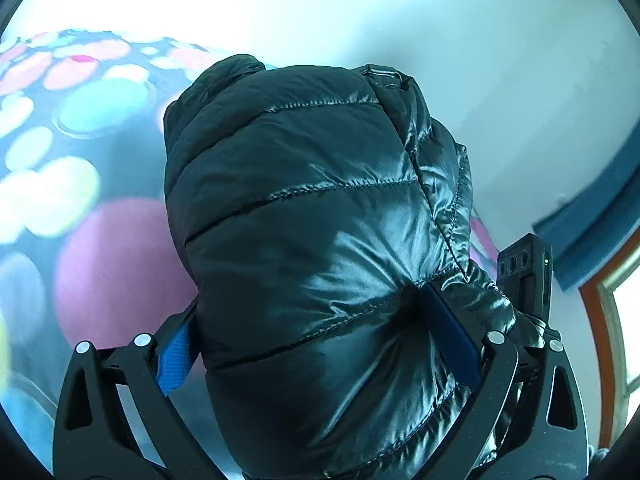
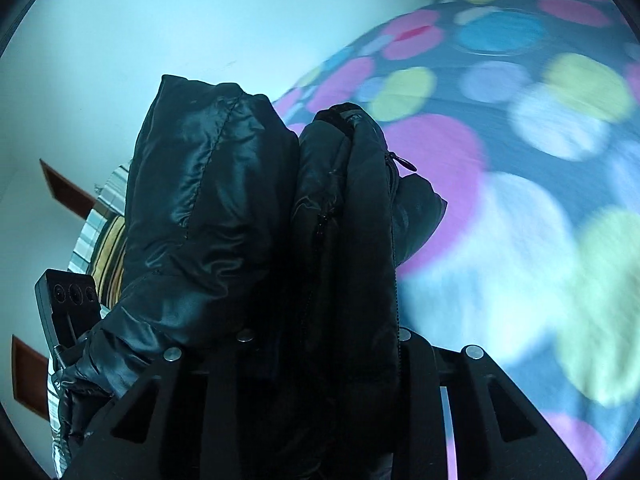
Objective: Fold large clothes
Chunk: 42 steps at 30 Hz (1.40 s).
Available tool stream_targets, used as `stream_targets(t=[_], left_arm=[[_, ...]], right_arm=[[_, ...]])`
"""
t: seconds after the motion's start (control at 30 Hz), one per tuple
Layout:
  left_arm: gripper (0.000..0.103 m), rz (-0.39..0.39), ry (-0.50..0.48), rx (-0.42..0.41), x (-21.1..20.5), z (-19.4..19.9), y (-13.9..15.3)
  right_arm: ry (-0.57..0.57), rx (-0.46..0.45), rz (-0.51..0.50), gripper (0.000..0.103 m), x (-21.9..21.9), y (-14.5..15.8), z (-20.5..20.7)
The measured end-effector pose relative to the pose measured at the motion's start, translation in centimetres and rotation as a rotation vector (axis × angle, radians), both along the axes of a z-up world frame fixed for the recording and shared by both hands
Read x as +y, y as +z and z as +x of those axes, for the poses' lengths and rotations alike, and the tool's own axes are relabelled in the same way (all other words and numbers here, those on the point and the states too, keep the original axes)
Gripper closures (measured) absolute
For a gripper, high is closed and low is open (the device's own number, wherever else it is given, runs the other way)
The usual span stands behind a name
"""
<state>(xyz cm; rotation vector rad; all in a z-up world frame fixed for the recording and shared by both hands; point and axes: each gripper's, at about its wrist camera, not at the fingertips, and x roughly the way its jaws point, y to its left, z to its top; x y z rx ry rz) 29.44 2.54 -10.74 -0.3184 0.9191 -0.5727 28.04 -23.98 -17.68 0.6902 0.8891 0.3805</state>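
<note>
While the left wrist view looks up along its fingers, the left gripper (image 1: 320,344) stands partly closed around a thick bunch of one shiny black quilted puffer jacket (image 1: 312,208). Two blue finger pads (image 1: 176,360) show, one at each side of the padded fabric, pressing into it; the right-hand pad sinks into a deep crease. The jacket rises ahead of the fingers and fills the middle of the view, lifted clear of a dark bedcover printed with pink, green and blue dots (image 1: 80,128) seen at the left. A pale wall (image 1: 460,60) lies behind, and one wood-framed window (image 1: 612,320) sits at the right edge.

From the right wrist view, the right gripper (image 2: 320,344) is almost hidden under the same jacket (image 2: 224,200), which hangs in two bunched folds between and over the fingers; its jaws look narrowed on the cloth. One zipper pull (image 2: 404,164) shows on the right fold. The dotted bedcover (image 2: 520,160) spreads blurred at the right, and one striped cloth (image 2: 100,240) lies at the left.
</note>
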Motion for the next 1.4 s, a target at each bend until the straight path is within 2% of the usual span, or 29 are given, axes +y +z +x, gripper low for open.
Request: stream_targets(t=[0.1,0.17,0.27,0.47,0.57,0.73,0.8,1.03,1.2,1.4], left_arm=[[0.004,0.024,0.026,0.021,1.6,2.2,-1.3],[0.004,0.044,0.041,0.062,2.3,3.6,-3.3],[0.003,0.048,0.052,0.088,3.0,4.4,-5.0],[0.003,0.067,0.053,0.071,2.5,4.3,-4.7],[0.003,0.073,0.057,0.066,2.2,4.0,-4.1],[0.003,0.072,0.059,0.066,3.0,4.1,-4.5],[0.003,0.074,0.057,0.067,3.1,3.9,-4.6],[0.003,0.089,0.067,0.059,3.3,3.6,-4.3],[0.002,0.136,0.097,0.029,3.2,2.8,-3.5],[0.002,0.254,0.143,-0.042,2.3,1.4,-1.8]], right_arm=[[0.025,0.022,-0.005,0.074,2.2,-0.8,2.9],[0.028,0.047,-0.024,0.074,3.1,-2.0,4.5],[0.014,0.075,-0.047,0.072,3.5,-3.6,5.3],[0.009,0.077,-0.033,0.069,2.5,-4.7,6.0],[0.008,0.070,-0.049,0.068,2.5,-4.2,5.4],[-0.004,0.071,-0.043,0.063,1.8,-4.3,4.4],[-0.017,0.071,-0.048,0.056,1.7,-4.2,3.9],[-0.043,0.075,-0.066,0.052,1.2,-3.7,2.6],[-0.075,0.068,-0.079,0.049,0.7,-2.5,1.2],[-0.161,0.060,-0.141,0.045,-0.5,-0.4,-2.2]])
